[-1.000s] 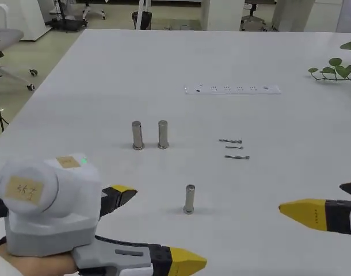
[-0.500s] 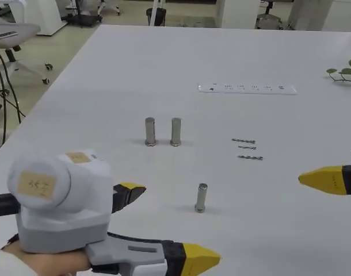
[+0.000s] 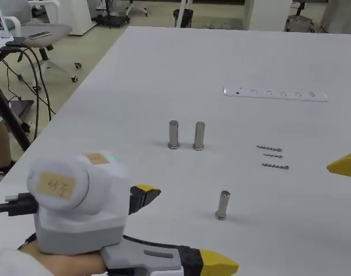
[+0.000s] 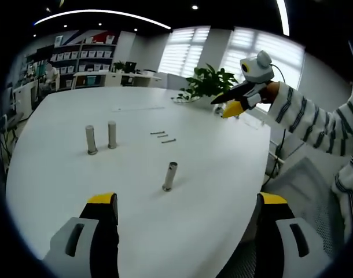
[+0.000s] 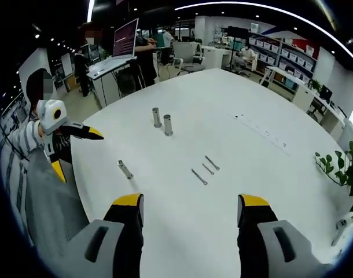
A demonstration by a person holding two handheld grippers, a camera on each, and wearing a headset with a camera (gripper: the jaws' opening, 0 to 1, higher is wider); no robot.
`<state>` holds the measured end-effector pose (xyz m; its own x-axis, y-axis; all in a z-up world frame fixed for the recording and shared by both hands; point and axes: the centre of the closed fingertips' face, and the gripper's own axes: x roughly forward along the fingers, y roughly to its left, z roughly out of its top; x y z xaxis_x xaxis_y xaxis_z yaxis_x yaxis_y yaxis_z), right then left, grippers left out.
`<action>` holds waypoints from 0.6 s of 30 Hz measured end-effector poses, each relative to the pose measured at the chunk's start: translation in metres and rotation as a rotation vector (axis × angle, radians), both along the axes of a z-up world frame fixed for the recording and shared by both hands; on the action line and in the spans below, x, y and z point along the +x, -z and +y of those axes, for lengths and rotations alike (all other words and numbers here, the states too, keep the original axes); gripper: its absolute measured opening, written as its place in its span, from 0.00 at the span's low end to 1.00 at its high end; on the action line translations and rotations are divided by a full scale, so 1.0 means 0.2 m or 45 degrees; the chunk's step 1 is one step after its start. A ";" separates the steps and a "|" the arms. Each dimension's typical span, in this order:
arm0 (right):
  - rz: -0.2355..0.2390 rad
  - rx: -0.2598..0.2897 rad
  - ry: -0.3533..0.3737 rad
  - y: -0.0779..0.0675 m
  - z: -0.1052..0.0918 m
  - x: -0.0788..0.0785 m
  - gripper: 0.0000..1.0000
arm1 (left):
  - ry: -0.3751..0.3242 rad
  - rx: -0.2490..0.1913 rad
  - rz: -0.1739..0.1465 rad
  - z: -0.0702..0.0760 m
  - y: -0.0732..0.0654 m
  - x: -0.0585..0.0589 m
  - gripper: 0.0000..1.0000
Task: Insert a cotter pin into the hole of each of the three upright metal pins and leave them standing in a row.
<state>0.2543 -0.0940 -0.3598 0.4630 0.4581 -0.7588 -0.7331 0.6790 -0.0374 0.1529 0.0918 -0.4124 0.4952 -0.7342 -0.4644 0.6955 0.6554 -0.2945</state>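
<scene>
The left gripper [image 3: 184, 230] is hovering low over the near edge of the white counter [image 3: 135, 86] in the lower left of the head view. The person's left hand [image 3: 54, 263] is gripping it from beneath and aiming it toward the right of the frame. Its jaws are standing wide apart with nothing between them; in the left gripper view they are rising from the two bottom corners.

The right gripper [image 5: 191, 202] is likewise holding its jaws wide apart and empty, and one yellow tip is poking in at the right edge of the head view. In the upper right of the left gripper view it is being held well above the counter, on an arm in a striped sleeve [image 4: 306, 119] reaching in from the right edge.

Two upright metal pins [image 3: 174, 135] are standing just beside each other at the centre of the head view. A third metal pin [image 3: 222, 205] is standing alone lower in the frame and to the right, nearer the left gripper. Three cotter pins [image 3: 273, 156] are lying flat on the counter to the right of the pair, roughly parallel and apart from every metal pin. A white power strip [image 3: 275, 95] is lying above them in the upper right.
</scene>
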 end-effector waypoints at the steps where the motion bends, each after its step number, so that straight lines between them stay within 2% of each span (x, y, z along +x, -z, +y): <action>1: 0.003 -0.005 -0.008 0.00 0.01 0.01 0.61 | -0.004 0.001 -0.003 0.00 0.00 0.00 0.99; 3: -0.005 -0.030 -0.037 0.01 0.02 0.05 0.61 | -0.020 0.003 -0.002 0.01 -0.01 0.01 0.99; 5: 0.009 -0.045 -0.065 0.02 0.02 0.11 0.59 | -0.029 0.014 -0.001 0.01 0.00 0.02 0.99; 8: 0.023 -0.060 -0.089 0.05 0.02 0.16 0.58 | -0.037 0.014 -0.004 0.01 -0.01 0.02 0.99; 12: 0.040 -0.098 -0.128 0.12 0.02 0.23 0.56 | -0.046 0.003 -0.005 0.01 -0.03 0.02 0.99; 13: 0.063 -0.116 -0.135 0.15 0.00 0.25 0.55 | -0.044 0.004 -0.003 0.00 -0.03 0.02 0.99; 18: 0.085 -0.156 -0.158 0.24 -0.01 0.35 0.47 | -0.050 0.001 0.001 -0.01 -0.03 0.02 0.99</action>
